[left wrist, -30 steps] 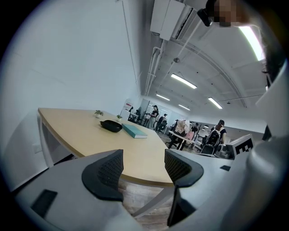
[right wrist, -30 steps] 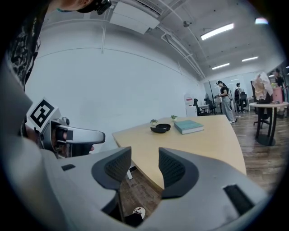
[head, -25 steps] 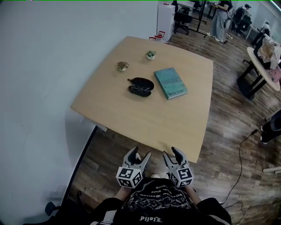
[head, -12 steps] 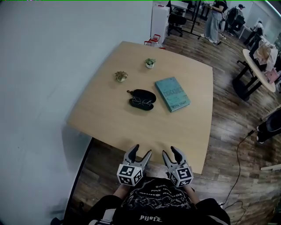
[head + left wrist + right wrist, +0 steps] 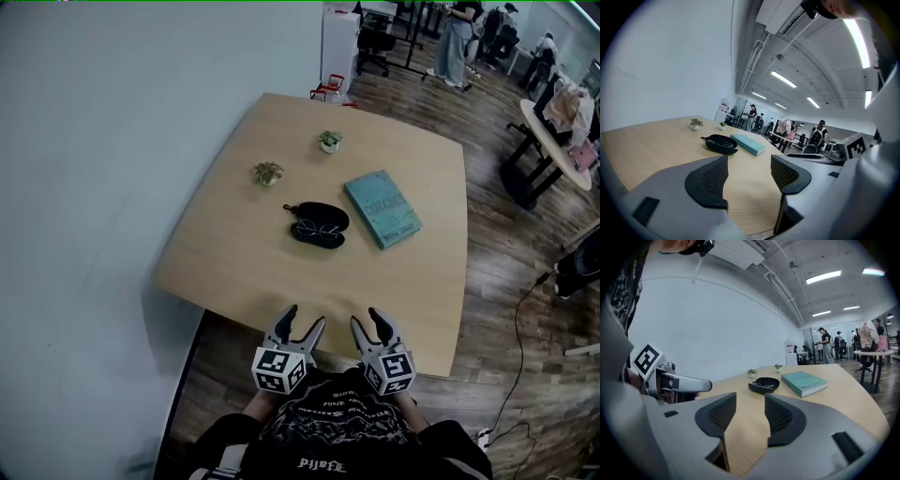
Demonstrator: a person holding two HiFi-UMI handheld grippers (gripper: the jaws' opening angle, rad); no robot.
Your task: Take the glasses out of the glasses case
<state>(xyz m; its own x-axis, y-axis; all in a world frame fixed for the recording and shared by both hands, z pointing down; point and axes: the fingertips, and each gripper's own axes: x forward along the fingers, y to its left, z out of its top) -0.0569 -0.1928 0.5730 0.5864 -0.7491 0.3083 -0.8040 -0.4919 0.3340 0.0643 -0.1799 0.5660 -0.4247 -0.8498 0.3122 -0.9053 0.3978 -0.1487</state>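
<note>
A black glasses case (image 5: 317, 224) lies open in the middle of the wooden table (image 5: 244, 262), with thin-rimmed glasses (image 5: 317, 230) resting in its nearer half. The same case (image 5: 721, 143) (image 5: 764, 384) shows far ahead in both gripper views. My left gripper (image 5: 302, 324) and right gripper (image 5: 367, 322) hover side by side at the table's near edge, close to my body. Both stand open with nothing between their jaws, well short of the case.
A teal book (image 5: 382, 207) lies right of the case. Two small potted plants (image 5: 268, 172) (image 5: 329, 141) stand behind it. A white wall runs along the left. People, chairs and a round table (image 5: 553, 131) fill the room at the far right.
The view has shifted closer to the table; the case and book now sit lower and nearer. Both grippers stay open at the near edge.
</note>
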